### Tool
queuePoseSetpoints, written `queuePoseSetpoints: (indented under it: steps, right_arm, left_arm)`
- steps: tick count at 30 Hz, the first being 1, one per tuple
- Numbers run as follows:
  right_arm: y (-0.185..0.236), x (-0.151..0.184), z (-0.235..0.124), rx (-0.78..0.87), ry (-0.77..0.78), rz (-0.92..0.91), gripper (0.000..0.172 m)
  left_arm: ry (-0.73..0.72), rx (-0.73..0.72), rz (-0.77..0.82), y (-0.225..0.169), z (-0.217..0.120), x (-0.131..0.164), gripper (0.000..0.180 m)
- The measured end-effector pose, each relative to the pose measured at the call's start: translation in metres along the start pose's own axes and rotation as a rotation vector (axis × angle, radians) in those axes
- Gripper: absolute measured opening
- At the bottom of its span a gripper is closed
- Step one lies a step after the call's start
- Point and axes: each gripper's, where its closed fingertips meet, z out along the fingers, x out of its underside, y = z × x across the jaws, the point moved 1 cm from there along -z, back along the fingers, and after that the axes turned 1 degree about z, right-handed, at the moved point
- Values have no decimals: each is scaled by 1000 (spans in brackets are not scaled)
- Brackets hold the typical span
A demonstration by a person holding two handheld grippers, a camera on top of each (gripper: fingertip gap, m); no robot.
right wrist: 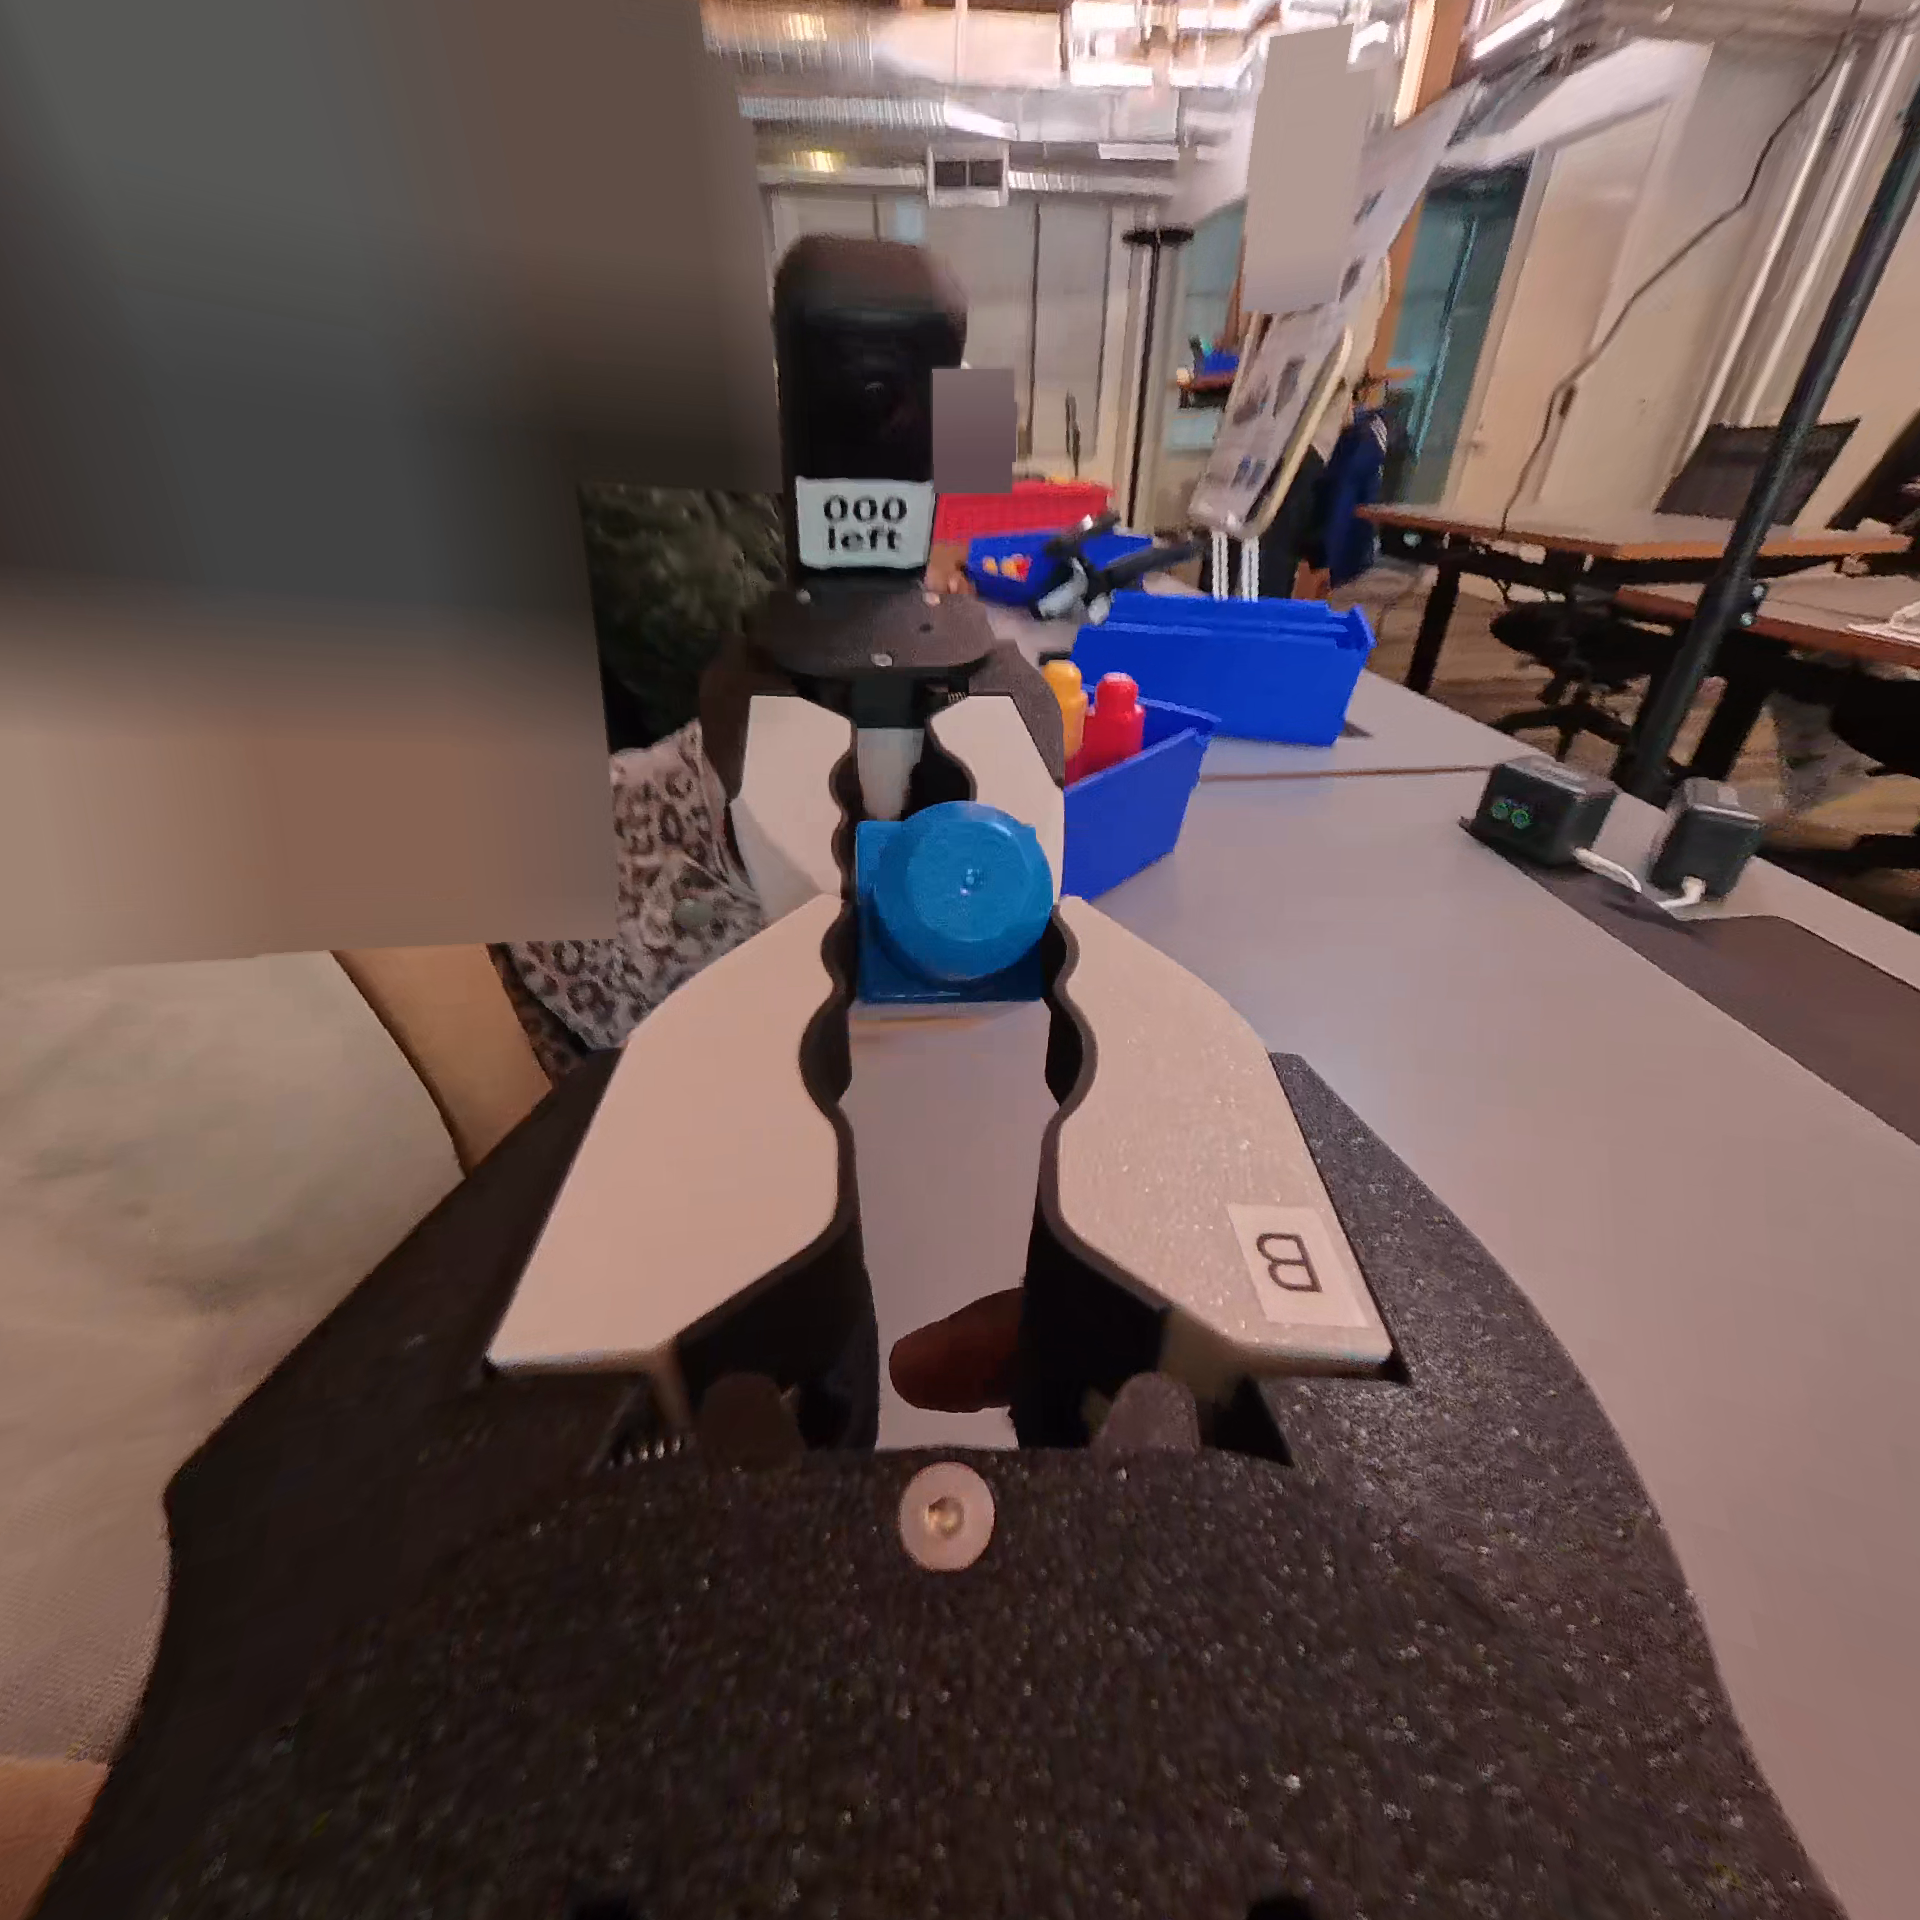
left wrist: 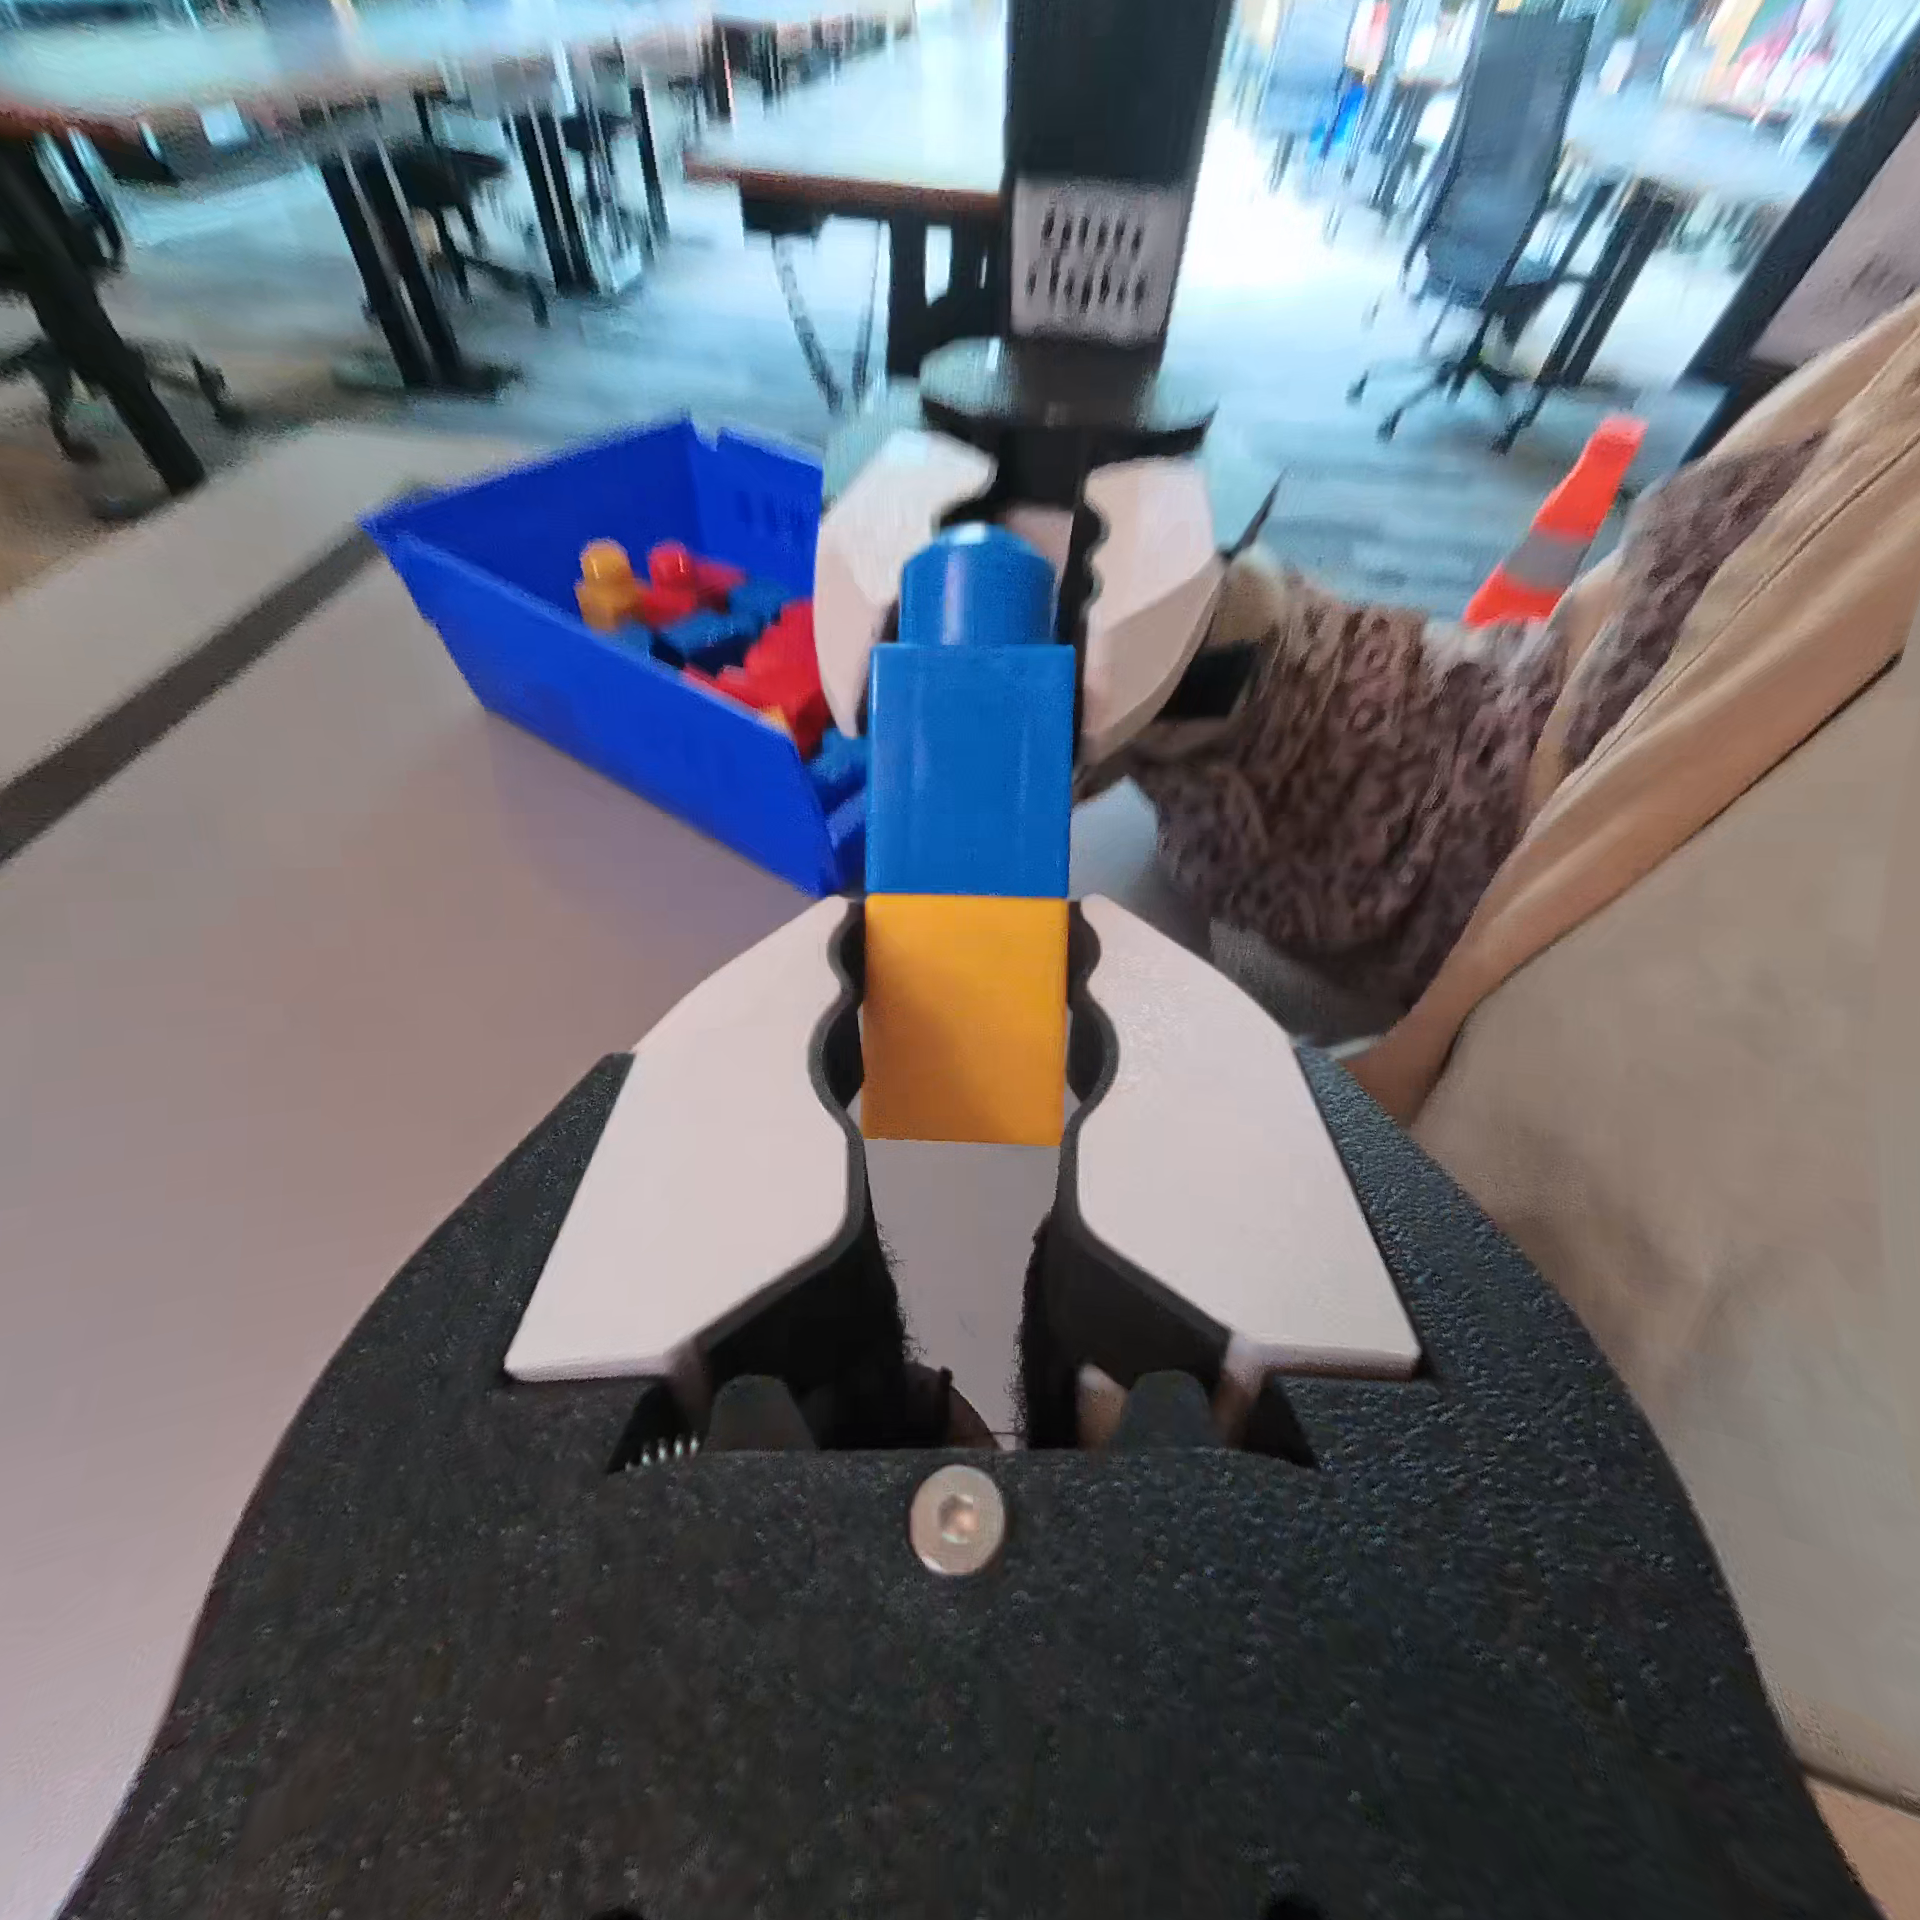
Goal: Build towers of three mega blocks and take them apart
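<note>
The left gripper [left wrist: 964, 1013] has its fingers closed partway on a yellow block [left wrist: 964, 1018], pads pressed against both its sides. A blue block [left wrist: 968, 769] is stuck on the far end of the yellow one, peg pointing away. The right gripper [right wrist: 948, 940] comes at it head on, and its fingers clamp that same blue block [right wrist: 951, 914] from both sides, so the pair of blocks sits held between the two grippers, above the grey table [left wrist: 260, 1039]. Just behind on the left there's a blue bin [left wrist: 582, 665] with loose red, blue and yellow blocks [left wrist: 727, 644] in it. On the right, a tan cushion [left wrist: 1662, 1039] and a spotted fabric [left wrist: 1351, 748]. Background is blurry desks and chairs.
</note>
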Motion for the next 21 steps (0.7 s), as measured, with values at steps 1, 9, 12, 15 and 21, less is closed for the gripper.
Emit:
queuePoseSetpoints:
  steps: [1, 9, 12, 15, 21]
  right_arm:
    - [0, -2, 0, -10, -22, 11, 34]
    - [6, 16, 7, -17, 91, -105, 36]
    - [6, 20, 4, -14, 141, -107, 36]
    - [7, 18, 1, -26, 144, -95, 36]
    - [-24, -16, -57, 202, 77, -151, 35]
  left_arm:
    - [-44, 5, -2, -1, -3, -7, 36]
    - [112, 14, 41, -6, 9, 15, 36]
    - [119, -4, 68, -5, 10, 17, 36]
    - [82, -3, 67, -6, 9, 9, 36]
    - [128, -152, 70, 18, -25, 15, 36]
